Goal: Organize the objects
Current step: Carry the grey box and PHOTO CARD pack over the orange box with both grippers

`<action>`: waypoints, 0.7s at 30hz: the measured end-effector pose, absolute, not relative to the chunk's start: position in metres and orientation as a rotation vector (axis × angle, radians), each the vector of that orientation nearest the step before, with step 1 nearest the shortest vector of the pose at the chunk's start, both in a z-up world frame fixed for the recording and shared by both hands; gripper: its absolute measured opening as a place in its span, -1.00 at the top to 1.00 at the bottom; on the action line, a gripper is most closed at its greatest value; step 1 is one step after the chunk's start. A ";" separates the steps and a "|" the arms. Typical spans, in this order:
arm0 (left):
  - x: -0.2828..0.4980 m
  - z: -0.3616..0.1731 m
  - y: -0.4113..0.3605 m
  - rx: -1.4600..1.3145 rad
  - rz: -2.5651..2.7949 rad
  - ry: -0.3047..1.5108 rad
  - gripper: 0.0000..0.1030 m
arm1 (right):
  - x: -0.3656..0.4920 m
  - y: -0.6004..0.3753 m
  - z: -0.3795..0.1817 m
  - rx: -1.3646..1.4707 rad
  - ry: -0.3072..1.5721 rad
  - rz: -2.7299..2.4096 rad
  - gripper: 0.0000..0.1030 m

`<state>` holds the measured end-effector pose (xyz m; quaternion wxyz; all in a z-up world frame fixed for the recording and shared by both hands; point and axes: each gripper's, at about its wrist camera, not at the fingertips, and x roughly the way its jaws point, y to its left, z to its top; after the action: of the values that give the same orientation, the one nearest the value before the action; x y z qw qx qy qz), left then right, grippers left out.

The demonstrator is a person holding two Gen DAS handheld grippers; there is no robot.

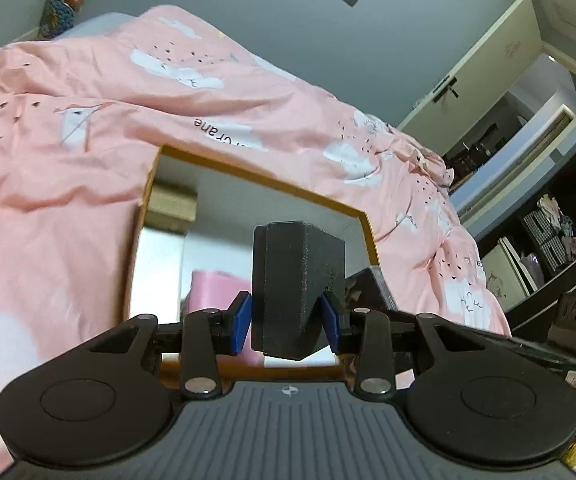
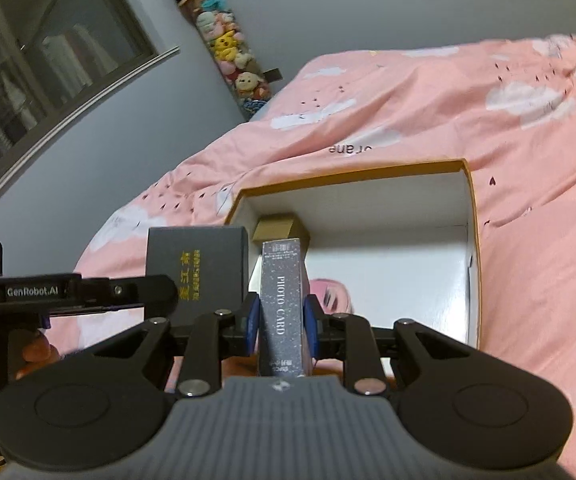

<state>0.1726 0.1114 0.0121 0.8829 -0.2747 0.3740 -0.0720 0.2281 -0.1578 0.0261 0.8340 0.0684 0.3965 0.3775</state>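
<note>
The left hand-held gripper (image 1: 286, 320) is clamped on a black box (image 1: 297, 288), its blue pads pressing the box's two sides near the lower end, so most of the box stands out past the pads. The right hand-held gripper (image 2: 280, 320) is closed on a tall, narrow grey "PHOTO CARD" box (image 2: 284, 304), gripped across its thin faces. Both are held above or just in front of an open storage box (image 2: 472, 240) with an orange rim and white walls, which lies on the bed's pink duvet (image 2: 527, 152). Inside it sit a small brown carton (image 2: 280, 226) at the far wall and something pink (image 2: 333, 290) on the floor.

The main risk is a clash. In the right wrist view the black box (image 2: 196, 272) and the card box are just beside each other, so lowering both together may knock one askew in its grip. The black box, held low, may pivot between the pads. The card box is tall and thin, so it likely topples if set down on end. The soft duvet may also let the storage box shift if a wall is bumped.
</note>
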 end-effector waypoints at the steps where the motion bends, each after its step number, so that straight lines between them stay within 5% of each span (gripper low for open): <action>1: 0.184 0.011 0.112 -0.570 -0.149 0.786 0.18 | 0.235 -0.158 0.024 0.158 0.850 0.793 0.52; 21: 0.324 -0.076 0.110 -0.472 -0.104 1.040 0.18 | 0.359 -0.122 -0.046 0.185 0.975 0.624 0.52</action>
<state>0.3239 0.1099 -0.0763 0.8399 -0.2233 0.4922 -0.0493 0.3590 -0.1219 -0.0456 0.8330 0.0875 0.4601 0.2946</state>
